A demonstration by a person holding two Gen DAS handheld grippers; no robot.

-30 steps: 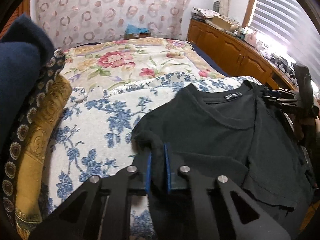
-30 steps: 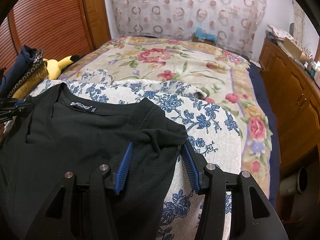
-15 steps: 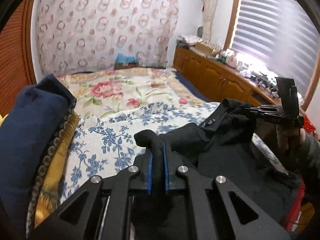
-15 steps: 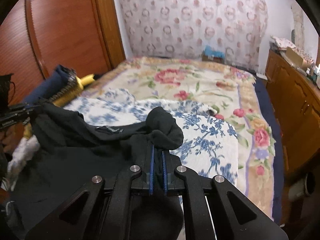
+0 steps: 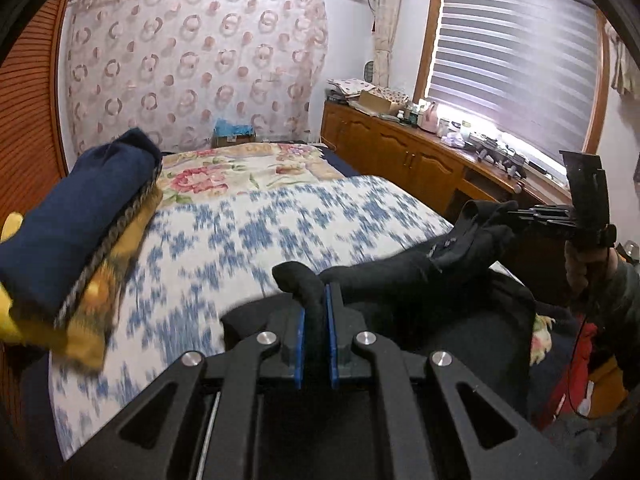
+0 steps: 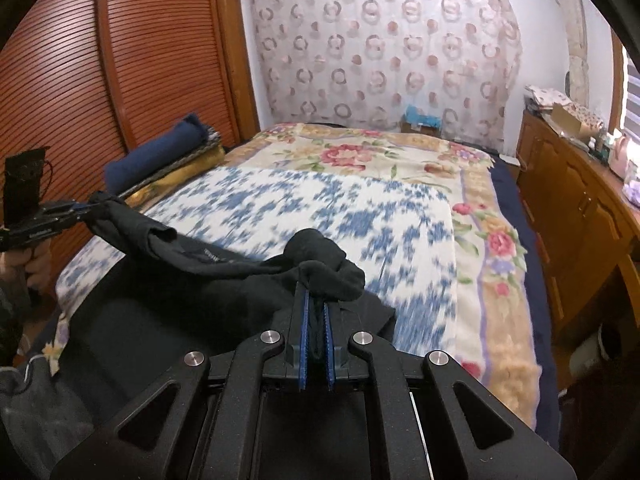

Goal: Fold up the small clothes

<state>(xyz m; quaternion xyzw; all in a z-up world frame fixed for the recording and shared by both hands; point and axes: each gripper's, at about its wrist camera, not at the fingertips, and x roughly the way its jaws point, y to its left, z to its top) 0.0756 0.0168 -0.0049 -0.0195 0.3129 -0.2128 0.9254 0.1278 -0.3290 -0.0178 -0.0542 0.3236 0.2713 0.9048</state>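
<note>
A black T-shirt [image 5: 420, 276] hangs stretched between my two grippers, lifted off the blue-flowered bed cover [image 5: 248, 232]. My left gripper [image 5: 315, 300] is shut on one bunched shoulder of it. My right gripper [image 6: 315, 308] is shut on the other shoulder [image 6: 324, 260]. In the left wrist view the right gripper [image 5: 520, 214] shows at the right, held by a hand, with shirt cloth at its tip. In the right wrist view the left gripper [image 6: 86, 208] shows at the far left, pinching the shirt [image 6: 160, 248]. The shirt's lower part drops out of sight below the fingers.
A folded stack of navy and yellow cloth [image 5: 76, 216] lies at the bed's left side. A wooden cabinet [image 5: 400, 160] with clutter runs along the right under the window blind. A slatted wooden door [image 6: 80, 80] stands on the left. A rose-patterned blanket [image 6: 360, 152] covers the far bed.
The right gripper's jaws closed on the shirt's shoulder. Both grippers then rose and pulled back, lifting the shirt from flat on the bed into the air.
</note>
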